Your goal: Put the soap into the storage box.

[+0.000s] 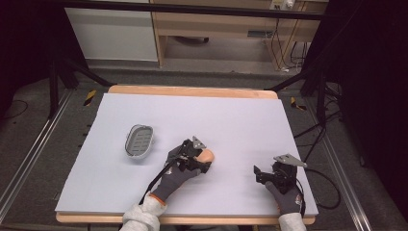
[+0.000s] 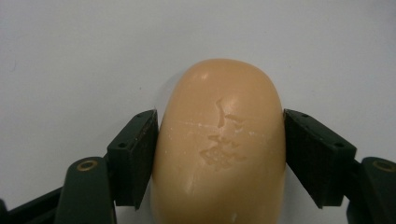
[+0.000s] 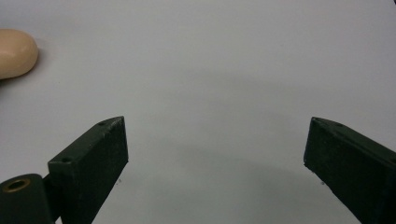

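A peach bar of soap (image 2: 219,144) with a stamped mark lies on the white table sheet (image 1: 240,120), near the middle toward the front. My left gripper (image 1: 204,162) is shut on it, with one jaw pressed against each long side of the soap. In the high view the soap (image 1: 209,155) sticks out past the jaws to the right. My right gripper (image 1: 260,174) rests at the front right of the table, open, with nothing between its jaws (image 3: 215,154). Far to the upper left of the right gripper view lies the soap (image 3: 16,52).
A grey oval soap dish (image 1: 139,142) with a slotted floor sits on the sheet to the left of my left gripper. The wooden table edge (image 1: 192,90) borders the sheet at the back. Black frame legs and cables stand on the floor around the table.
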`<state>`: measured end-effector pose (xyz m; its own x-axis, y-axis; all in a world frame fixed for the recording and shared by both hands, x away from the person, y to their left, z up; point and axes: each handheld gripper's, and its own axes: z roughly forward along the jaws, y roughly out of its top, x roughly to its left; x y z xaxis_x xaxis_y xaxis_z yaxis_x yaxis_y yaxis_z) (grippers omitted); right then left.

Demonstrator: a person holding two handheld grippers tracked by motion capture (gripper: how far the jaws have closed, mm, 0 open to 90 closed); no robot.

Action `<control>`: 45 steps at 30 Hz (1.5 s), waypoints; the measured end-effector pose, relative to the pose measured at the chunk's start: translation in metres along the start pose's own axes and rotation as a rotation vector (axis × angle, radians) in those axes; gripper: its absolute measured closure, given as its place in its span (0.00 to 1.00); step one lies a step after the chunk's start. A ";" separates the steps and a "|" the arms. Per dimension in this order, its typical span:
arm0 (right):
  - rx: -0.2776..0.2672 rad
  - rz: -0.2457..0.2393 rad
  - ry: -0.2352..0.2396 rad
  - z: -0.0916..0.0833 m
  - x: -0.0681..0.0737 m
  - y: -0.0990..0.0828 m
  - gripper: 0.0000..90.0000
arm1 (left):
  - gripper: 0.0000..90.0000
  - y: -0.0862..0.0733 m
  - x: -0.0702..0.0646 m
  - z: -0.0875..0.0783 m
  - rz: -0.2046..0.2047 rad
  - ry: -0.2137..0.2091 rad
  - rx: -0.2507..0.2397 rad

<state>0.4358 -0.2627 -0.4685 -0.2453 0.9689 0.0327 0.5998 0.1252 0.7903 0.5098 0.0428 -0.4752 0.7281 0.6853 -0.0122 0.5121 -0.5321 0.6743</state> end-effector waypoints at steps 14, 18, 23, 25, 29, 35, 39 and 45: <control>0.007 -0.002 0.001 0.001 0.000 0.000 0.07 | 0.34 0.002 -0.001 0.001 0.002 0.012 0.019; 0.008 -0.001 0.003 0.001 0.000 0.000 0.07 | 0.35 0.002 -0.001 0.000 -0.005 0.012 0.025; 0.008 0.003 0.003 0.000 0.000 0.000 0.07 | 0.35 0.002 -0.001 -0.004 -0.011 0.007 0.024; 0.007 0.003 0.003 0.000 0.000 0.000 0.07 | 0.35 0.002 -0.001 -0.007 -0.016 0.008 0.014; 0.005 0.003 0.005 0.000 0.000 0.000 0.07 | 0.35 0.003 0.001 -0.019 -0.015 0.004 -0.007; 0.005 0.005 0.004 0.000 -0.001 0.000 0.07 | 0.35 -0.001 0.007 -0.038 -0.024 0.007 -0.031; 0.004 0.007 0.004 0.000 -0.001 0.000 0.07 | 0.35 -0.007 0.014 -0.050 -0.049 0.013 -0.046; 0.006 0.003 0.001 0.000 -0.001 0.000 0.07 | 0.35 -0.016 0.023 -0.065 -0.073 0.029 -0.069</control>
<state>0.4359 -0.2634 -0.4690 -0.2444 0.9690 0.0357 0.6054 0.1237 0.7862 0.4894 0.0992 -0.4383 0.6762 0.7355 -0.0423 0.5298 -0.4456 0.7217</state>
